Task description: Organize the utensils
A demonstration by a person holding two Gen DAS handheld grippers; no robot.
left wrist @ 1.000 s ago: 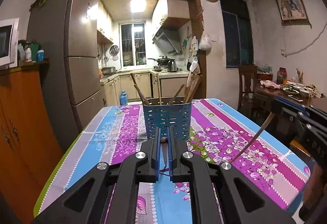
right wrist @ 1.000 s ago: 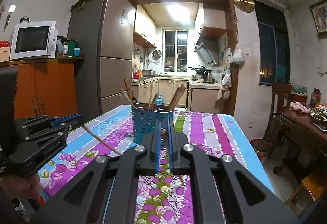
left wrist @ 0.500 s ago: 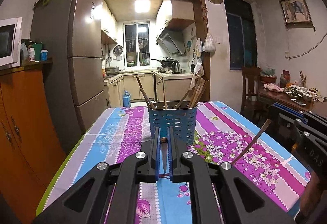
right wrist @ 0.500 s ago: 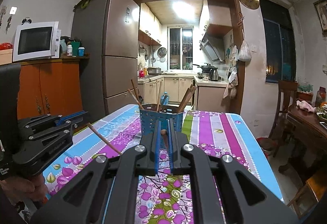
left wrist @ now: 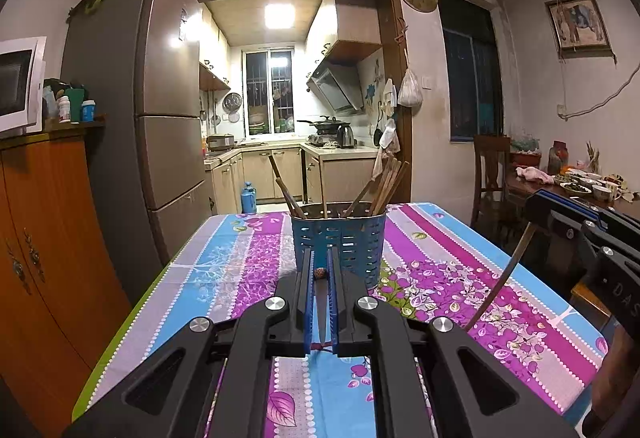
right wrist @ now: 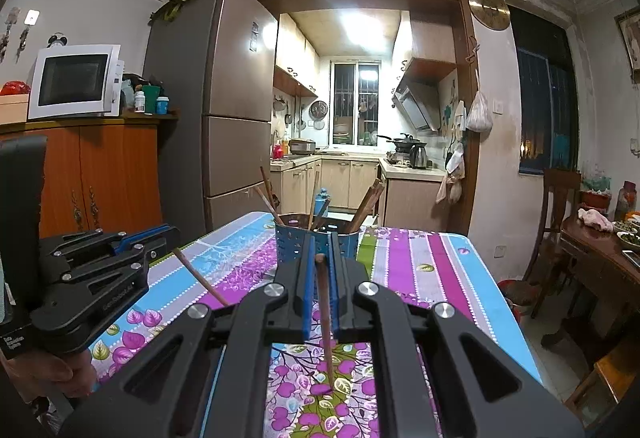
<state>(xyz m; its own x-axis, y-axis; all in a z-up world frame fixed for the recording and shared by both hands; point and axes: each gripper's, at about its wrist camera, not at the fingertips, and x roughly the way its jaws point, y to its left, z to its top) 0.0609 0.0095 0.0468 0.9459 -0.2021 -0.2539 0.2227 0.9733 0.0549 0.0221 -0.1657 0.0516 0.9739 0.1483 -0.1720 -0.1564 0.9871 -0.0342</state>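
Observation:
A blue perforated utensil holder (left wrist: 339, 242) stands in the middle of the table with several wooden chopsticks in it; it also shows in the right wrist view (right wrist: 316, 238). My left gripper (left wrist: 320, 270) is shut on a wooden chopstick (left wrist: 320, 302), just short of the holder. My right gripper (right wrist: 320, 258) is shut on another wooden chopstick (right wrist: 325, 314), also close before the holder. In the left wrist view the right gripper's chopstick (left wrist: 502, 274) hangs slanted at the right. In the right wrist view the left gripper's chopstick (right wrist: 198, 276) slants at the left.
The table has a purple and blue flowered cloth (left wrist: 440, 278). A fridge (left wrist: 160, 118) and an orange cabinet (left wrist: 44, 238) stand at the left. A wooden chair (left wrist: 490, 174) and a cluttered side table (left wrist: 560, 182) are at the right.
Both grippers have tilted upward and drawn slightly closer to the holder, each still holding its chopstick.

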